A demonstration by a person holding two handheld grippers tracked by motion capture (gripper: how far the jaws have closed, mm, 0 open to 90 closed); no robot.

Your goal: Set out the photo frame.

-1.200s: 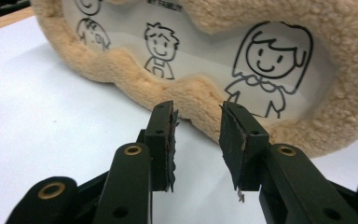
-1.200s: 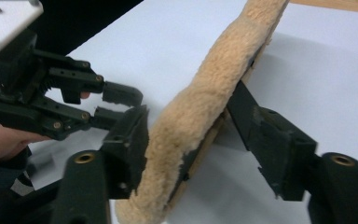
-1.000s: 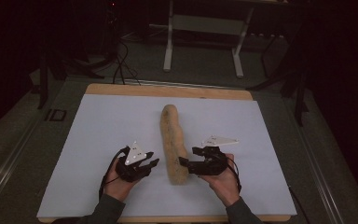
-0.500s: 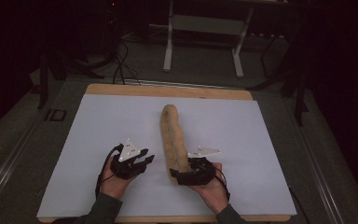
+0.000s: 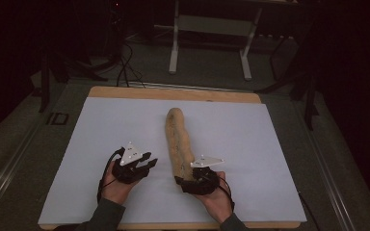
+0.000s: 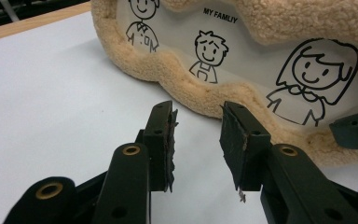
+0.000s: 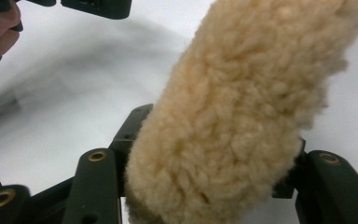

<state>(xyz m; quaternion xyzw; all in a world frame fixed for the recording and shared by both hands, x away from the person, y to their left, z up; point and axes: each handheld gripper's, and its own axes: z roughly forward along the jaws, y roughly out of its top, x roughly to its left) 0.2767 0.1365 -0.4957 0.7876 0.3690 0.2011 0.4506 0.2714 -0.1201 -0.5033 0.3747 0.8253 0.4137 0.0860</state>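
Tan fleece covered the long plush item (image 5: 178,140), which lay lengthwise on the white sheet (image 5: 91,144) over the tabletop (image 5: 173,94), its far end pointing away from the person. In the left gripper view its side face was a pale printed panel (image 6: 242,60) with cartoon figures and the words "MY FAMILY". The right gripper (image 5: 192,180) had come down over the near end, and its fingers (image 7: 130,135) had just been closing around the fleece; they sat tight against both flanks, so the grasp looked made or nearly made. The left gripper (image 6: 198,135) waited just beside the plush, its fingers half spread with nothing between them. So the reach and the first grasp appeared done, while the plush itself rested flat on the sheet, not yet lifted or turned. Whatever handling was meant, and any second hold by the left, seemed to remain.
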